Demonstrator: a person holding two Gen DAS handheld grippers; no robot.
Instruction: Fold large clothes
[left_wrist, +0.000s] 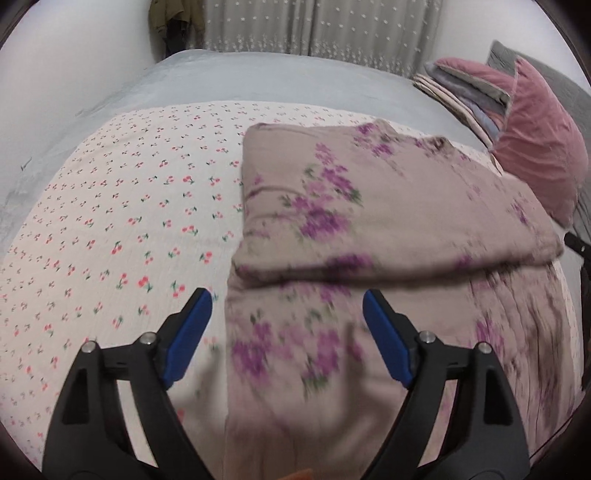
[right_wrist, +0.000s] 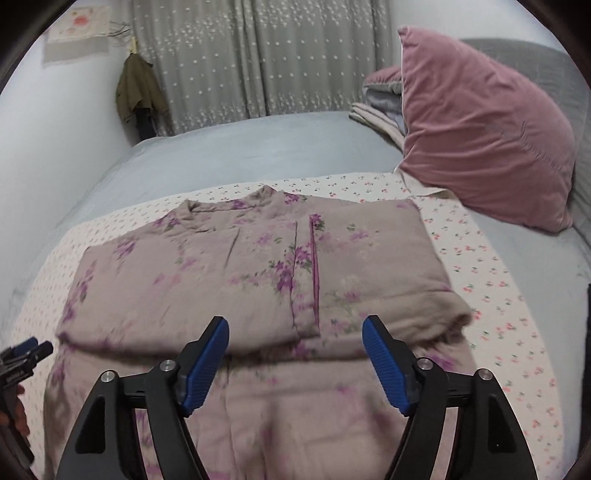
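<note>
Right wrist view, folded floral garment (right_wrist: 258, 266) edge, cherry-print sheet (right_wrist: 509, 295) beyond

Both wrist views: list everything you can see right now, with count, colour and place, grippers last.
Floral garment: one, mauve with purple flowers, partly folded on the sheet.
Cherry-print sheet: one, white, under the garment.
Bed cover: one, grey-blue, beyond the sheet.
Pillow: one, pink, far right.
Folded bedding: one stack, pink and grey, behind the pillow.
Curtain: grey, back wall.
Hanging jacket: one, olive, corner.
Left gripper: open, above the garment's left edge.
Right gripper: open, over the garment.
</note>
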